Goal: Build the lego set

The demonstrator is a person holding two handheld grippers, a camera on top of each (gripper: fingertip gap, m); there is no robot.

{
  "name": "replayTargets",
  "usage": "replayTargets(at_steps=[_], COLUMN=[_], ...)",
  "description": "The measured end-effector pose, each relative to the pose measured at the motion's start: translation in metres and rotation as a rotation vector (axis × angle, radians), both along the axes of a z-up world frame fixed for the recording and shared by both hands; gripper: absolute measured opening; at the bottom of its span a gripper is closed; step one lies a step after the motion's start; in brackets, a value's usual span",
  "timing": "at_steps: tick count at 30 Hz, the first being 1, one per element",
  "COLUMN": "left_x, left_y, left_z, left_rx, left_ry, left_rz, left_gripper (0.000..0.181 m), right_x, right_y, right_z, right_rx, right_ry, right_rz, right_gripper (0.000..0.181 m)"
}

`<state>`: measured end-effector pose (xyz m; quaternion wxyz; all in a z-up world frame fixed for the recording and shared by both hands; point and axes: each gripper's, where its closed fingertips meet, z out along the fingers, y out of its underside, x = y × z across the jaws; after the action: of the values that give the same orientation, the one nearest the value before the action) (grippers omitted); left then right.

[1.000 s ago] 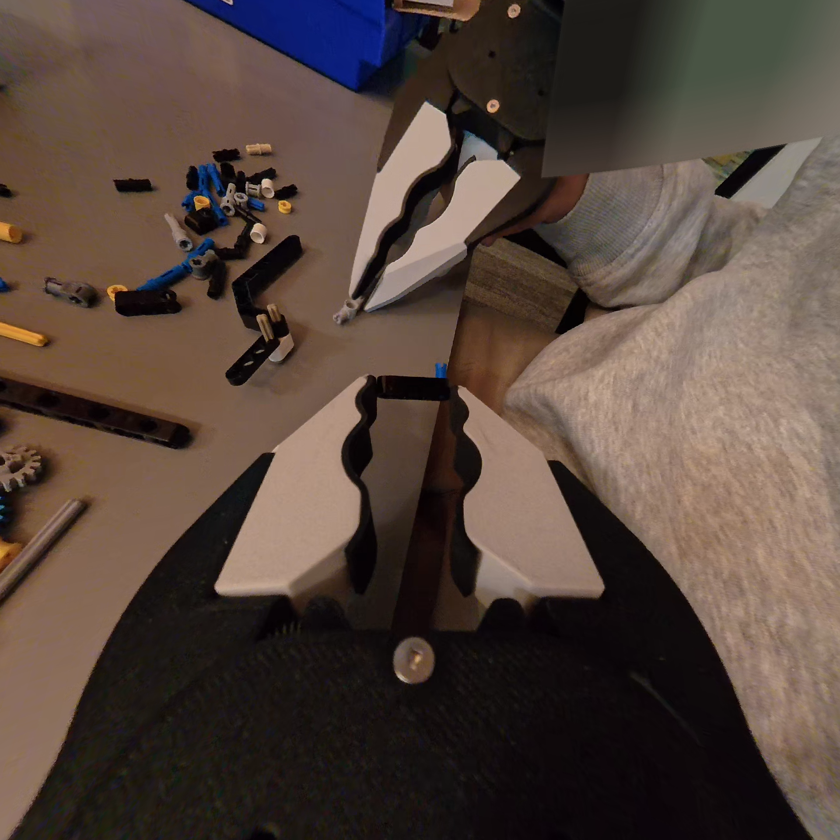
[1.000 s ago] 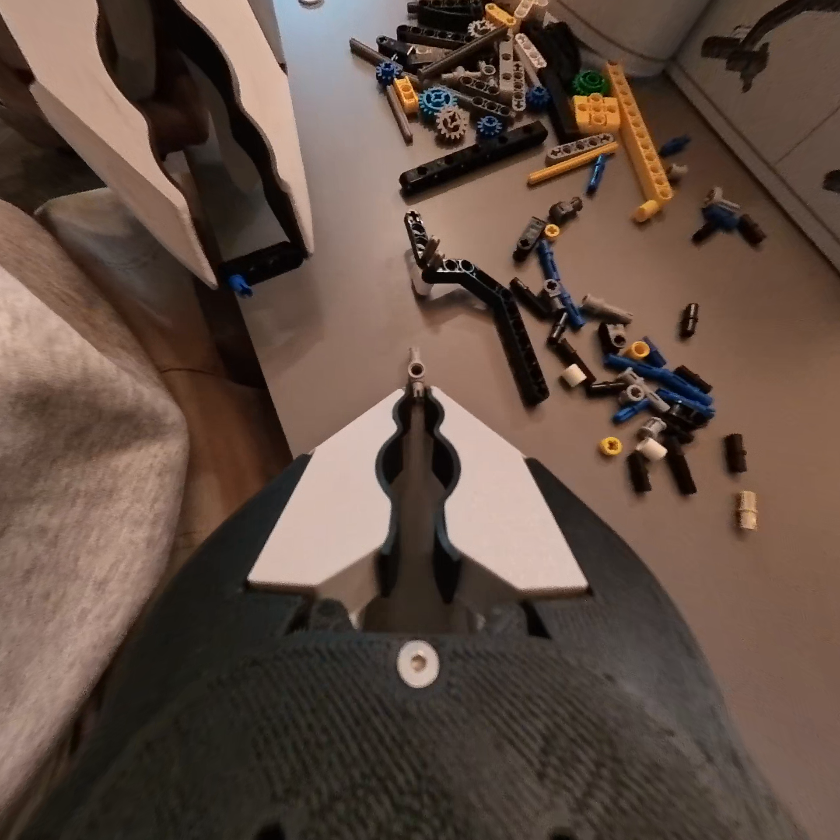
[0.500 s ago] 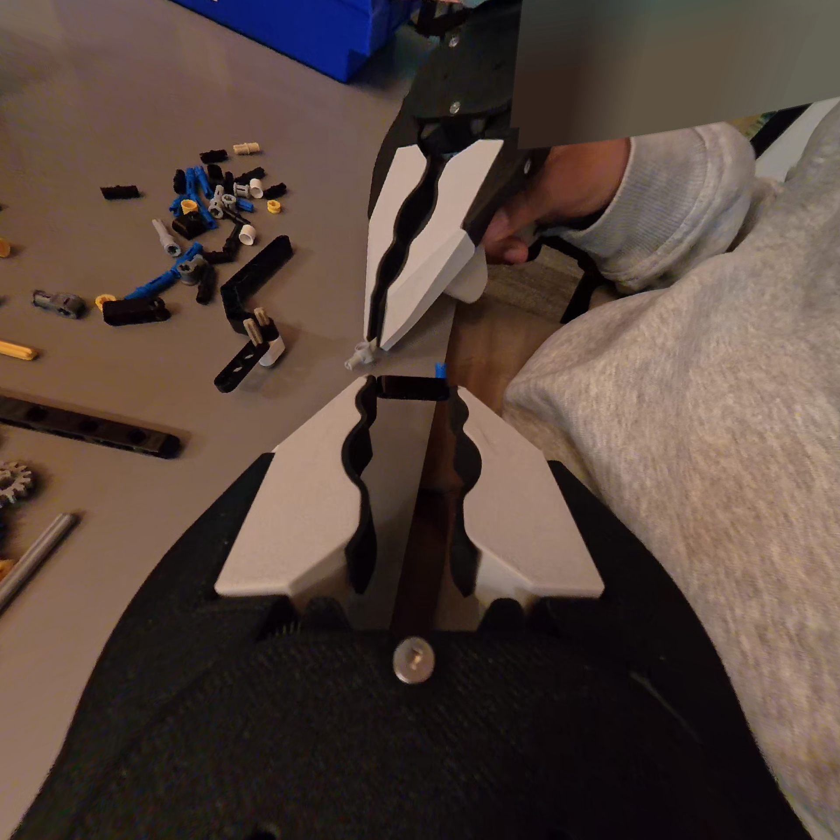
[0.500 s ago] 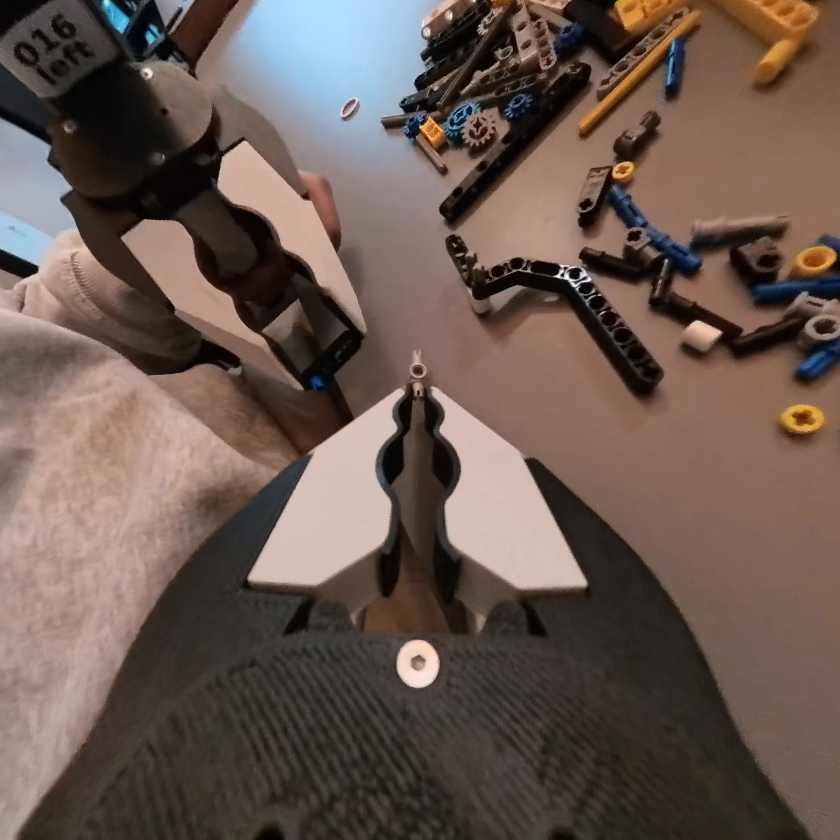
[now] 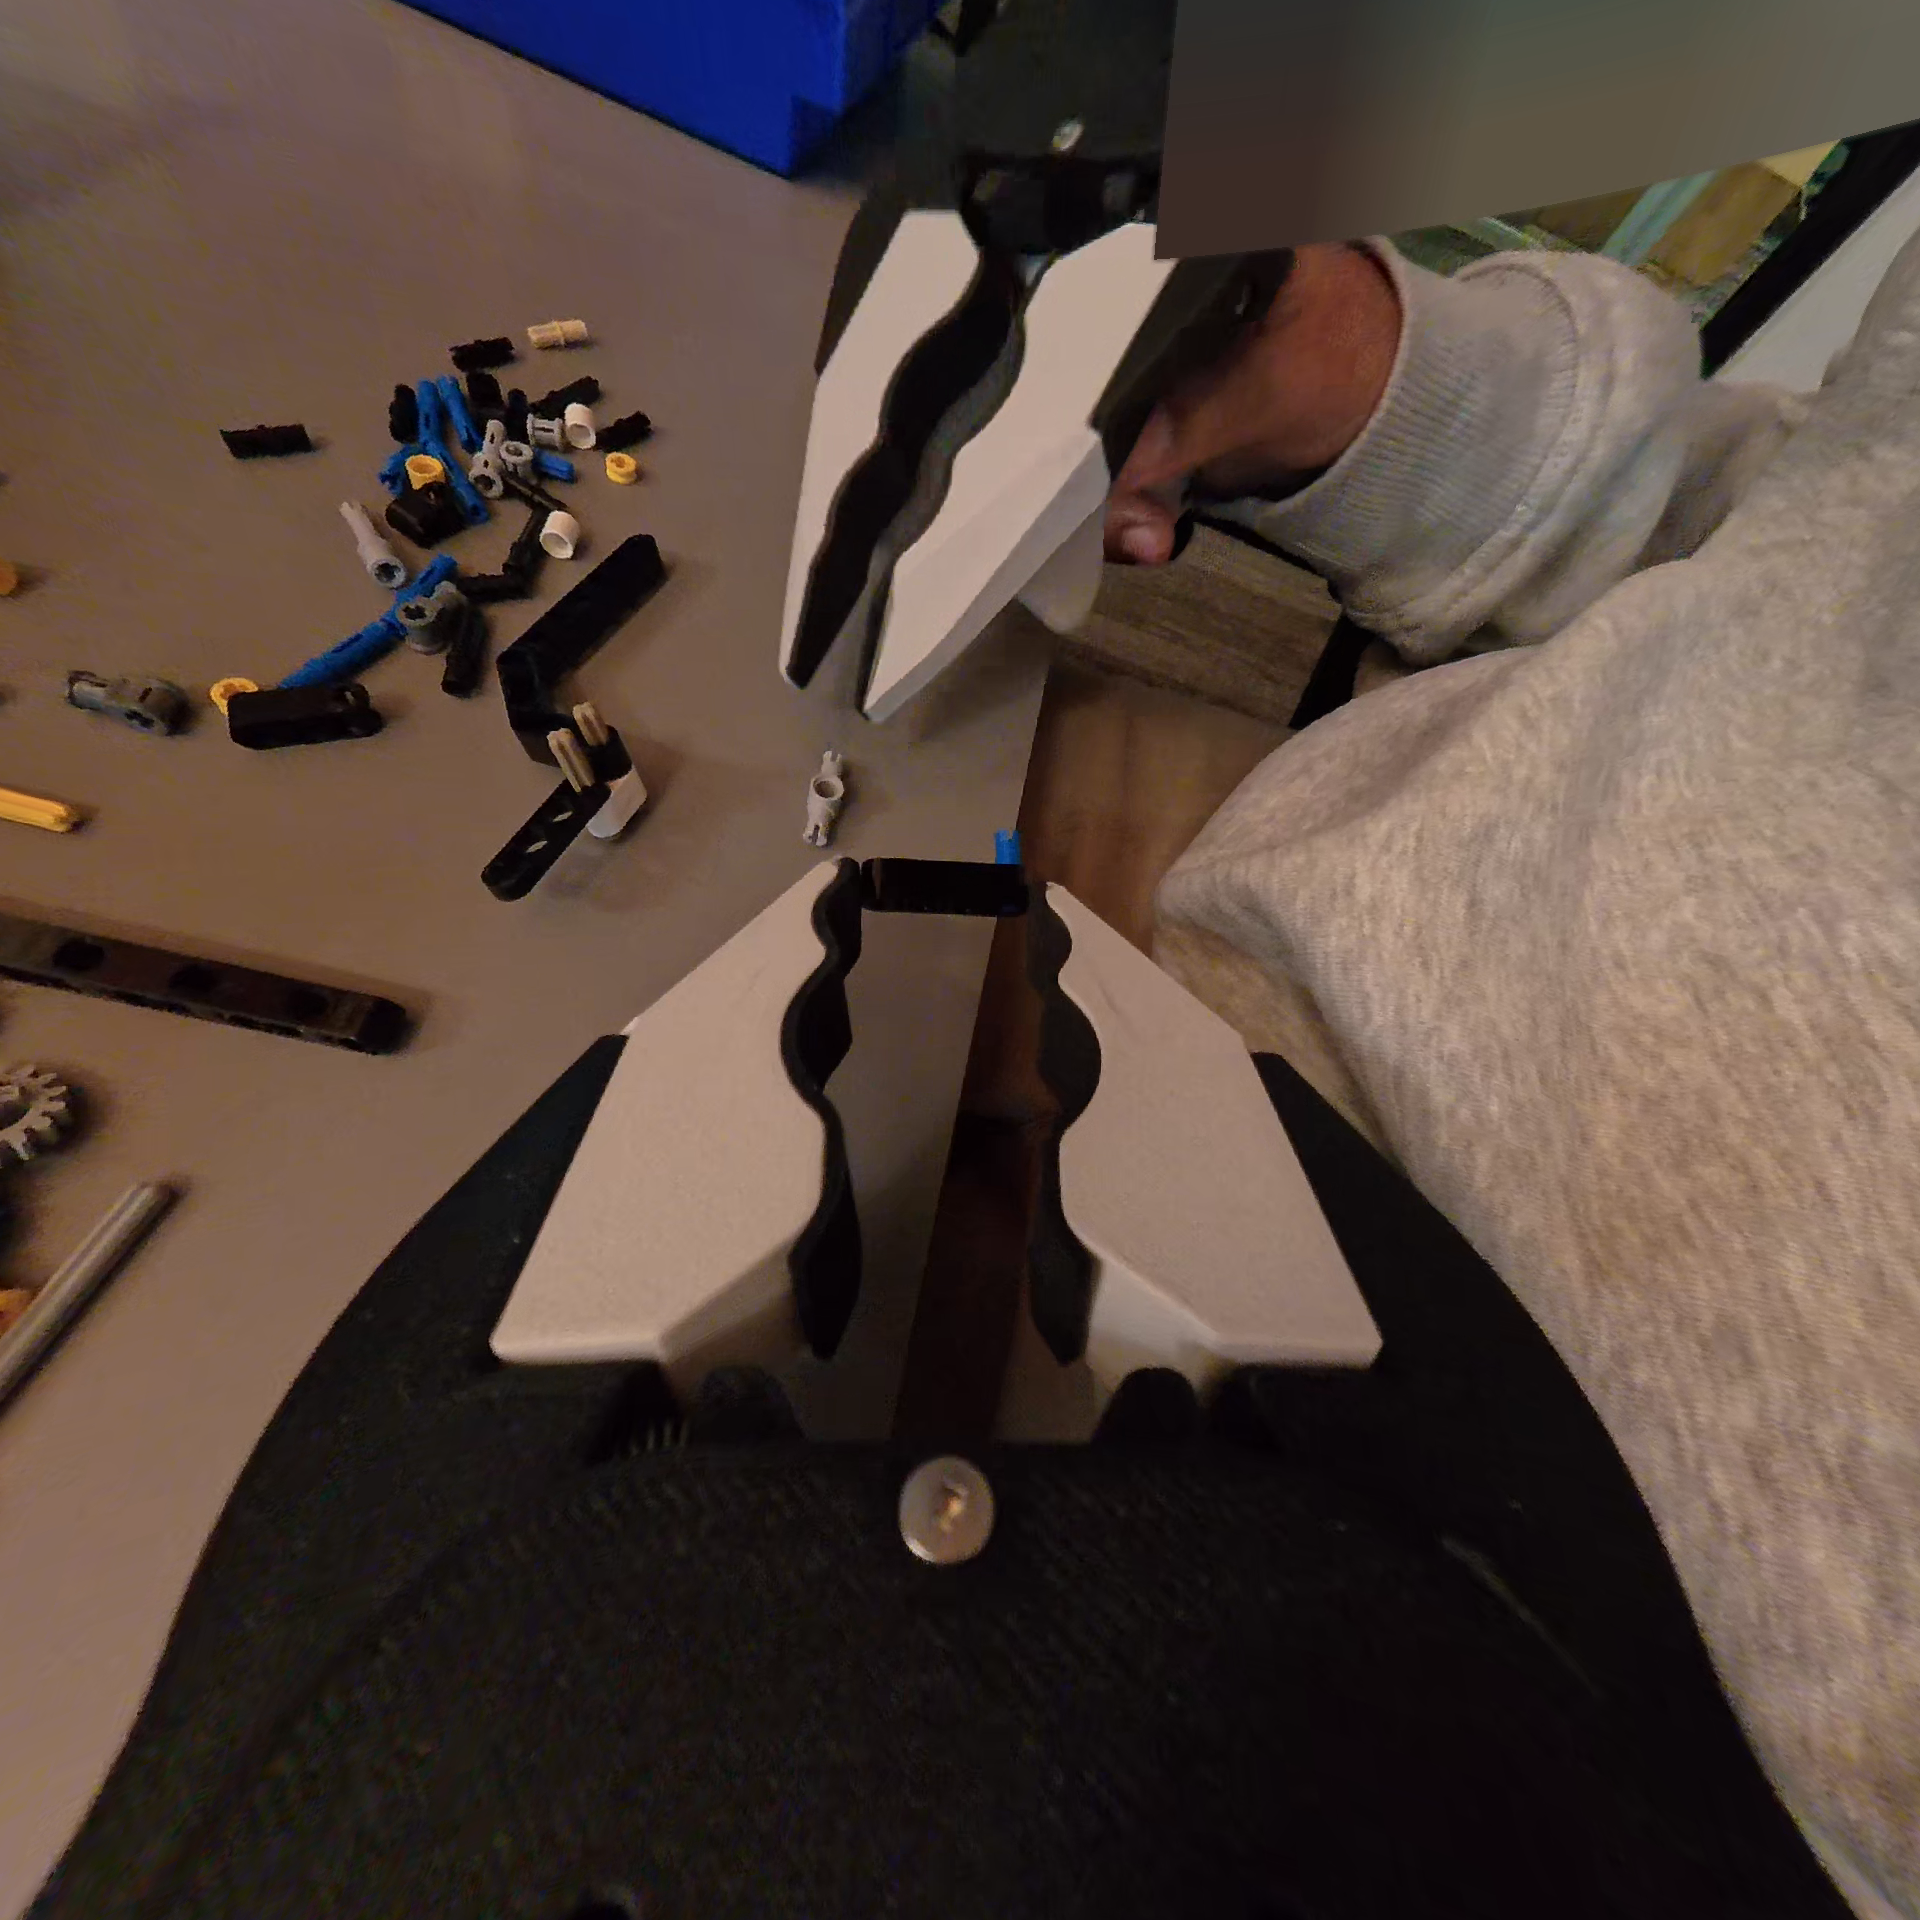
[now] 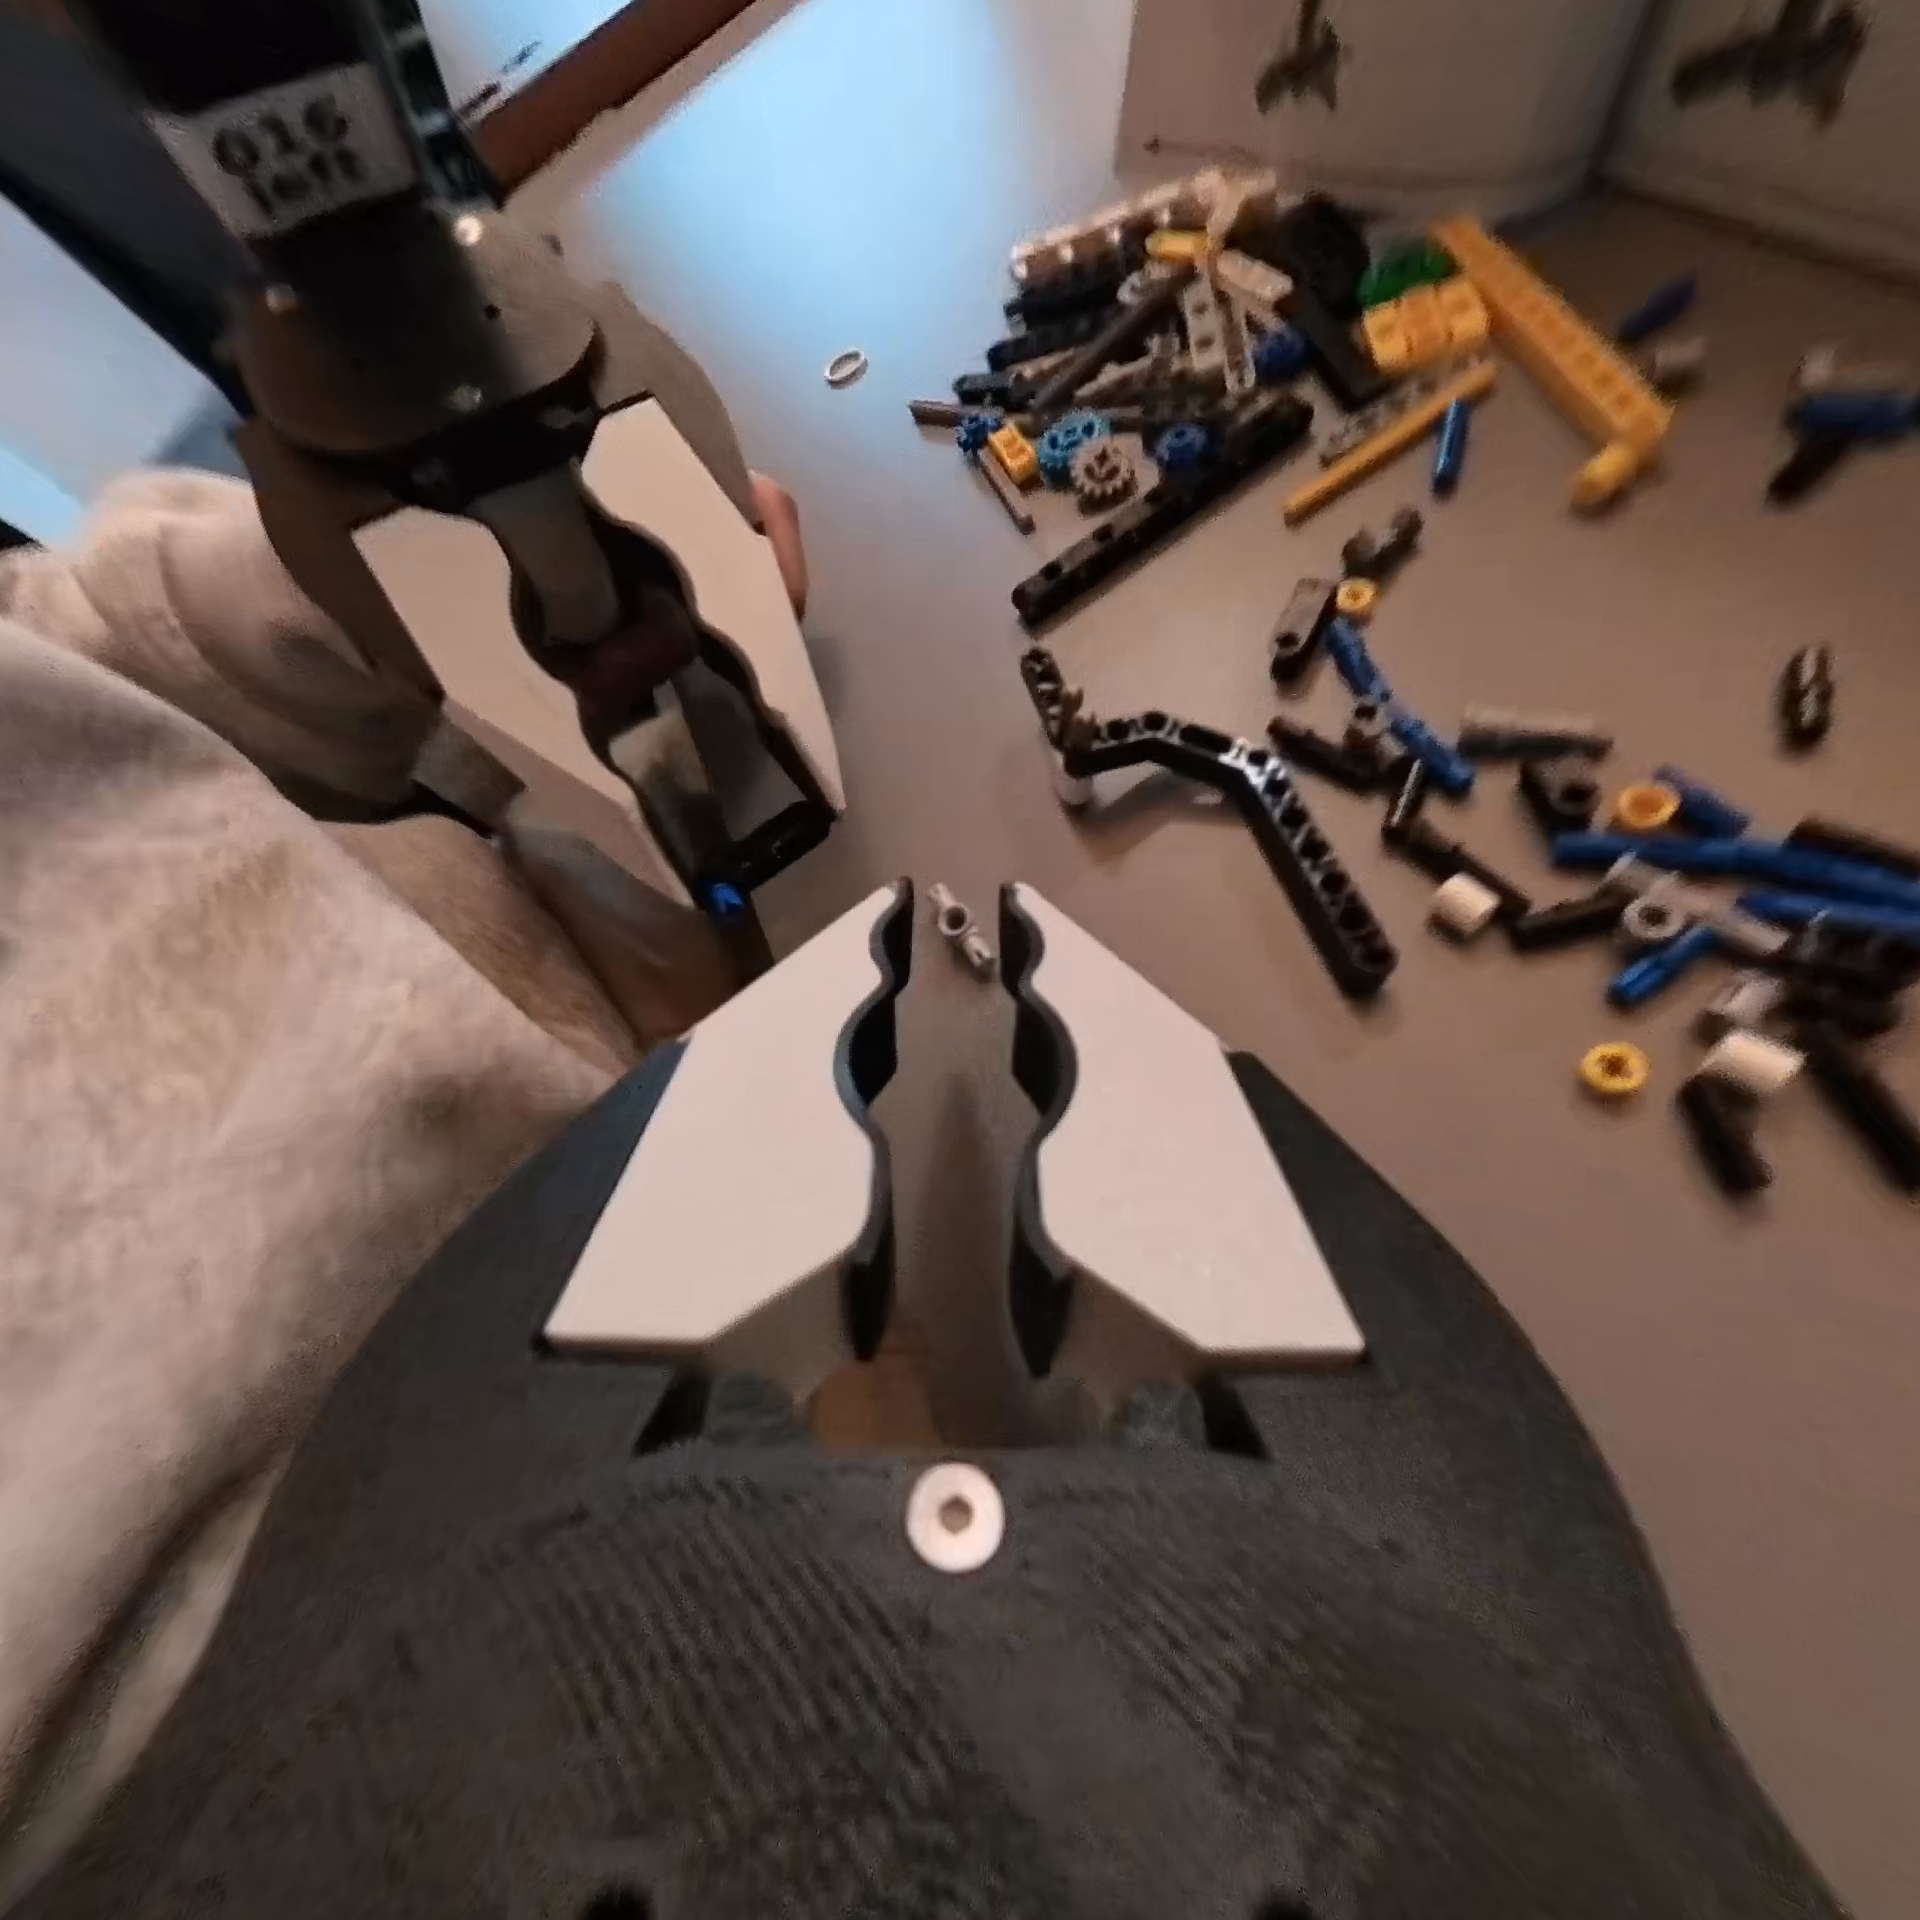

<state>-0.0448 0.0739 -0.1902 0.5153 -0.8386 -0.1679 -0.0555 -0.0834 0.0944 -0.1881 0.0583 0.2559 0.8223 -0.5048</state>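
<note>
One grey pin [image 5: 826, 796] lies loose on the table [image 5: 260, 260], just ahead of the right gripper [image 6: 954, 896], between its tips in the right wrist view but touching neither. Right jaws stand apart, holding nothing. Half a second ago they were together on that pin; now it is released and the gripper sits back from it.

Left gripper [image 5: 940, 883] is clamped on a short black beam [image 5: 943, 886], crosswise at the fingertips, with a blue pin [image 5: 1004, 847] sticking from its right end. Same grip as before. Beam is held near the table edge, close beside the grey pin, not touching it.

Farther out: a bent black beam [image 6: 1226, 790] with white piece attached, then a scatter of blue, black, yellow small parts [image 6: 1662, 883]. Bigger parts pile [image 6: 1247, 343] beyond, blurred. Grey sleeve [image 5: 1507, 436] and a blue box [image 5: 707, 62] at frame edges.
</note>
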Motion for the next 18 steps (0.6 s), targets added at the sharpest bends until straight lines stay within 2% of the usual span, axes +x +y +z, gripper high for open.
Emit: replayTargets(at_steps=[3,7,11,18], left_x=[0.000,0.000,0.000,0.000], left_y=[0.000,0.000,0.000,0.000], left_z=[0.000,0.001,0.000,0.000], left_rx=[0.001,0.004,0.002,0.001], left_ry=[0.001,0.000,-0.001,-0.003], left_rz=[-0.001,-0.001,-0.001,-0.001], left_gripper=[0.031,0.030,0.031,0.031], right_x=[-0.005,0.002,0.007,0.007], right_y=[0.005,-0.002,-0.007,-0.009], right_z=[-0.001,-0.005,-0.010,-0.022], right_rx=[0.082,0.072,0.113,0.200], right_ry=[0.134,0.092,0.122,0.142], right_rz=[-0.006,0.036,0.066,0.064], right_gripper=[0.010,0.012,0.014,0.007])
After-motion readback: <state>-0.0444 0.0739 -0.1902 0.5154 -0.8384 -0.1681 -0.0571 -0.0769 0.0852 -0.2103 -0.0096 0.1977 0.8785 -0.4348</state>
